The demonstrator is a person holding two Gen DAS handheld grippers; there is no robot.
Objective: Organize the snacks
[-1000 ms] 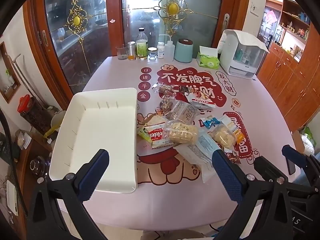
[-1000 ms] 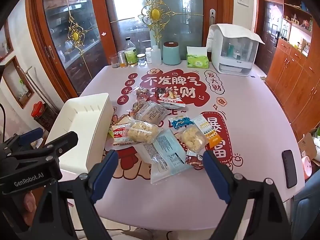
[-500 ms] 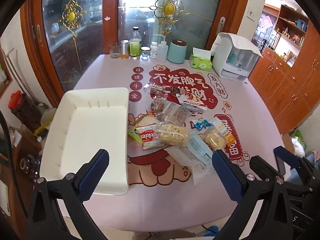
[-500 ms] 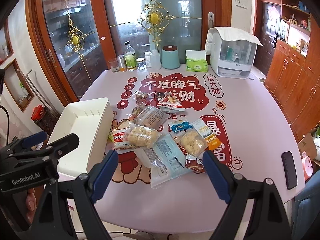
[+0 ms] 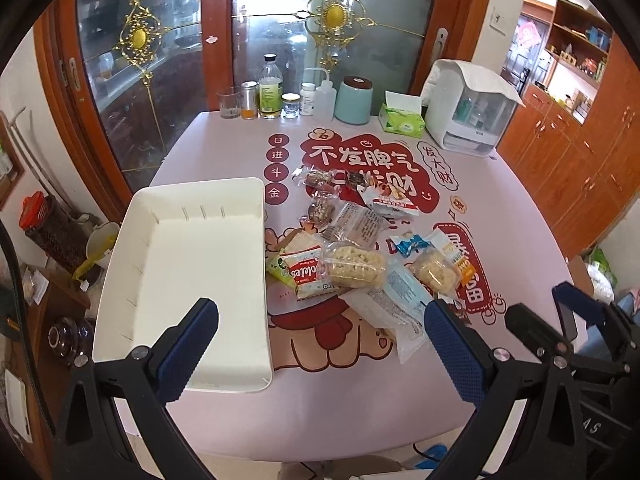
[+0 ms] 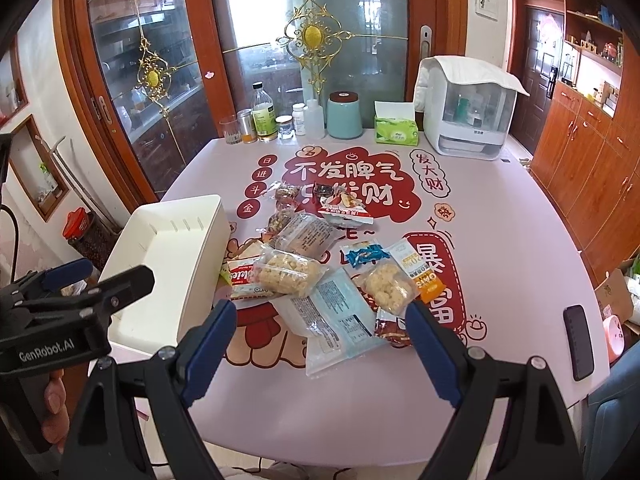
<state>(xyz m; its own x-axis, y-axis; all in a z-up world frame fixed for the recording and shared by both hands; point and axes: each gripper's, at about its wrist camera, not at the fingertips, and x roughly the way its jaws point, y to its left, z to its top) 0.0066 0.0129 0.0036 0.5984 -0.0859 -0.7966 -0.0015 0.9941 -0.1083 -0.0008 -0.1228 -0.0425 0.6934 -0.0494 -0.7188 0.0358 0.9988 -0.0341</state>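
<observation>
A pile of snack packets (image 5: 356,240) (image 6: 320,264) lies in the middle of the pink table. It includes a clear pack of puffed rice cakes (image 5: 354,266) (image 6: 286,272), a large pale blue flat packet (image 5: 396,300) (image 6: 340,320) and a red and white cookie pack (image 5: 306,270). An empty white tray (image 5: 184,264) (image 6: 168,256) sits left of the pile. My left gripper (image 5: 320,332) hangs open above the table's near edge, nothing between its fingers. My right gripper (image 6: 318,332) is open too, above the near end of the pile, empty.
Bottles, jars, a teal canister (image 5: 354,100), a green tissue box (image 5: 402,118) and a white appliance (image 5: 468,108) line the table's far edge. A black phone (image 6: 578,340) lies near the right edge. Wooden cabinets stand to the right, glass doors behind.
The left wrist view has shifted slightly, so the tray and snacks sit a little differently in frame. The right gripper stays put. Both grippers stay open and empty.
</observation>
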